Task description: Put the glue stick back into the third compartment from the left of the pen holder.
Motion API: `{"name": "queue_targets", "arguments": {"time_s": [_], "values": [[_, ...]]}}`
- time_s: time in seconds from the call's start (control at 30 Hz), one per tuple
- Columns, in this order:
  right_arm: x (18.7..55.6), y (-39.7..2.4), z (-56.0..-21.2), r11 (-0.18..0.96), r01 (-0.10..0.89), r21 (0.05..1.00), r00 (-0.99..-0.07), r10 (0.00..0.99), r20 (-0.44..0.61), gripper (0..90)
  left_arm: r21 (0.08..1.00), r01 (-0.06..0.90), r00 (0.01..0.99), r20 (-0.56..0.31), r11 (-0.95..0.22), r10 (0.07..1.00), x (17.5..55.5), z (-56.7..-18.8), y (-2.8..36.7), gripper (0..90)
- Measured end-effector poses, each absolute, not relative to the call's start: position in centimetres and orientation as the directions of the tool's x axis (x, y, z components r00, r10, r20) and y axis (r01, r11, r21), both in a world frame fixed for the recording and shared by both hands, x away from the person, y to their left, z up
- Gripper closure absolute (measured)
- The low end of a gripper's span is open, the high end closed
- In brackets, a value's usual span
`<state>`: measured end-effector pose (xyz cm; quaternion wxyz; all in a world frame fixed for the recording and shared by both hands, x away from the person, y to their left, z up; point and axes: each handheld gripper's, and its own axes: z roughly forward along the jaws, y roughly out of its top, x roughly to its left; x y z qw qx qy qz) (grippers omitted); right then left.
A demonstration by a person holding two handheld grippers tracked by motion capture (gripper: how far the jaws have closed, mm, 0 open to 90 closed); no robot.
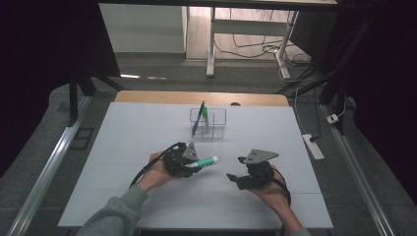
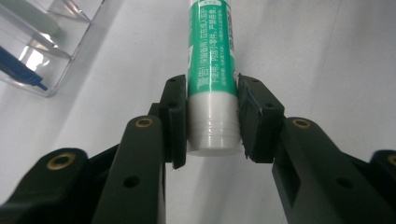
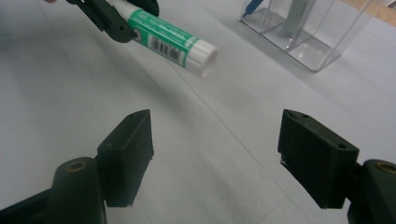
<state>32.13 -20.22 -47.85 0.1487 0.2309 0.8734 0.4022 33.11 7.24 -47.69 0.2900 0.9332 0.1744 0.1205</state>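
Observation:
My left gripper (image 1: 193, 166) (image 2: 212, 123) is shut on a green and white glue stick (image 1: 206, 161) (image 2: 212, 70) (image 3: 173, 39), clamping its white end so that the tube sticks out toward the right gripper. The tube hangs just above the white table top (image 1: 147, 137). My right gripper (image 1: 235, 178) (image 3: 215, 154) stands open a hand's width to the right, with nothing between its jaws. A clear plastic organizer (image 1: 208, 123) (image 2: 42, 42) (image 3: 303, 32) stands at the back centre; it holds a blue pen (image 1: 198, 118) and a green and white marker (image 1: 206, 116).
The table's wooden far edge (image 1: 201, 97) lies behind the organizer. A power strip (image 1: 313, 146) and cables lie on the floor at the right. Metal rails (image 1: 49, 167) run along both sides of the table.

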Motion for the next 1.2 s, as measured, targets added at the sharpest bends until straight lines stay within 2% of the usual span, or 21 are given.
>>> {"name": "queue_targets", "arguments": {"time_s": [0.5, 0.8, 1.2], "values": [[32.9, -16.3, -48.0, 0.713, 0.177, 0.679, -0.901, 0.394, -0.179, 32.0, 0.562, 0.216, 0.937, 0.111, -0.798, 0.332, 32.6, -48.1, 5.5, 64.2], [32.5, -14.3, -48.6, 0.803, 0.087, 0.589, -0.908, 0.308, -0.285, 37.1, 0.566, 0.208, 0.943, 0.101, -0.798, 0.317, 32.5, -48.1, 5.2, 64.2], [32.1, -13.2, -49.0, 0.864, -0.028, 0.503, -0.911, 0.185, -0.368, 54.1, 0.589, 0.199, 0.955, 0.064, -0.783, 0.29, 32.3, -48.0, 5.4, 63.9]]}}
